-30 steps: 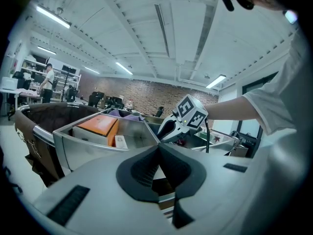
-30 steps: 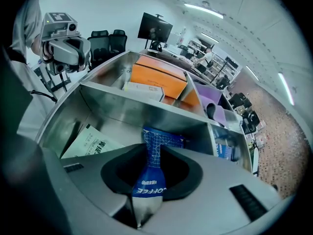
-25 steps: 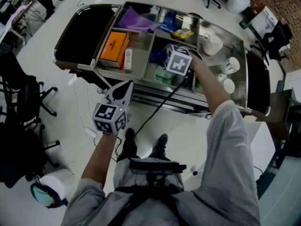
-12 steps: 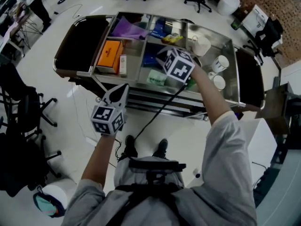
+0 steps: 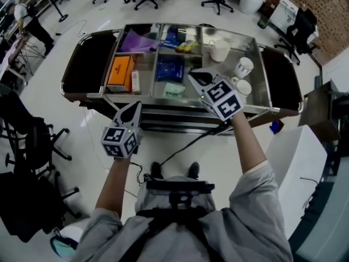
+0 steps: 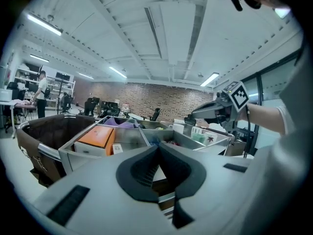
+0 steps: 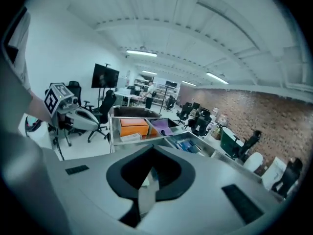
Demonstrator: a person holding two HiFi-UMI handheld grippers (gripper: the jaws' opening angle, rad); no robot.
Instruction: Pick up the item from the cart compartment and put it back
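The steel cart (image 5: 260,103) stands in front of me with its compartments open on top. My right gripper (image 5: 195,78) hovers over the cart's front edge, above the middle compartment where a pale green packet (image 5: 173,90) lies. Its jaws (image 7: 153,148) are shut. A pale strip shows in the hollow behind the tips, and I cannot tell whether it is a held thing. My left gripper (image 5: 132,109) hangs shut and empty in front of the cart, lower and to the left; its tips (image 6: 157,147) meet.
An orange box (image 5: 119,71) and a purple bag (image 5: 136,40) fill the left compartments. Blue packets (image 5: 170,67) lie behind the green one, and white mugs (image 5: 244,67) stand at the right. Office chairs (image 5: 32,141) and a white block (image 5: 297,152) flank me.
My right gripper has risen out of the middle compartment and drawn back to the cart's front edge. The left gripper has barely moved.
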